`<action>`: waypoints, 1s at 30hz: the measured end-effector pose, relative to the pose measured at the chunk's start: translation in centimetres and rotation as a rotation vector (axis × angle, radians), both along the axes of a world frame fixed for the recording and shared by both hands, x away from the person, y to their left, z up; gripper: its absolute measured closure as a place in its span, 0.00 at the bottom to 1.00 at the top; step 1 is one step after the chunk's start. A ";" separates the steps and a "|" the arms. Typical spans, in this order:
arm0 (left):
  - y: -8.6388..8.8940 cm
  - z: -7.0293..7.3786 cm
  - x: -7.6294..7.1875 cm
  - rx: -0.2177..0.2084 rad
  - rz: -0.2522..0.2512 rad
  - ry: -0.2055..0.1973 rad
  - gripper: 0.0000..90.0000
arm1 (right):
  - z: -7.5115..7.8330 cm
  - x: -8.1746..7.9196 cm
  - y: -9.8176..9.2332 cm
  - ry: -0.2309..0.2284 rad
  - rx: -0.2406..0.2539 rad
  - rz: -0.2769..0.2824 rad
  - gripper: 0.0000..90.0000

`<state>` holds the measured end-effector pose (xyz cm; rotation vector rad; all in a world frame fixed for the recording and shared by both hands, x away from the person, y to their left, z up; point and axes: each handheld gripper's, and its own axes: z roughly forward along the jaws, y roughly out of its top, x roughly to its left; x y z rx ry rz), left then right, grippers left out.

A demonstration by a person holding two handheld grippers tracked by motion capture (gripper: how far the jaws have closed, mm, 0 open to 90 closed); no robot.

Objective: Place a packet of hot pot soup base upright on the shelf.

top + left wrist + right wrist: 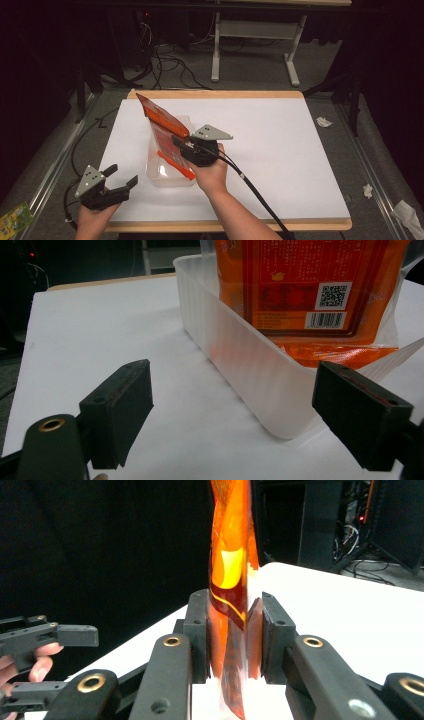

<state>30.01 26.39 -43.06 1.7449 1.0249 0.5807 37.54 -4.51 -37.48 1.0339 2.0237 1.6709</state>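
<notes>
Orange pouch (161, 120) clamped at its edge between the closed pads of the right gripper (186, 146), tilted, lower end inside the clear plastic tub (159, 175) on the white table (280, 150). Left gripper (122, 176) hovers at the table's near-left edge, just beside the tub, jaws wide apart, nothing between them.

- A white table (280, 150) with a wooden edge is seen in the high view.
- Crumpled paper scraps (324, 121) are scattered on the grey floor to its right (three of them).
- A green packet (14, 218) is seen at the lower left corner.
- A white metal frame (255, 35) and black cables (170, 65) are seen behind.
</notes>
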 end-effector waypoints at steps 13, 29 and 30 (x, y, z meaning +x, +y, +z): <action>-0.2 0.0 0.0 0.005 -0.008 0.002 0.19 | -1.4 -0.5 -0.7 0.023 0.056 -0.009 0.80; -0.4 -0.1 0.1 0.007 -0.017 0.005 0.19 | -4.2 -2.3 -1.9 0.048 0.030 0.009 0.80; -0.4 -0.1 0.1 0.007 -0.016 0.006 0.19 | -4.2 -2.3 -1.9 0.048 0.030 0.009 0.80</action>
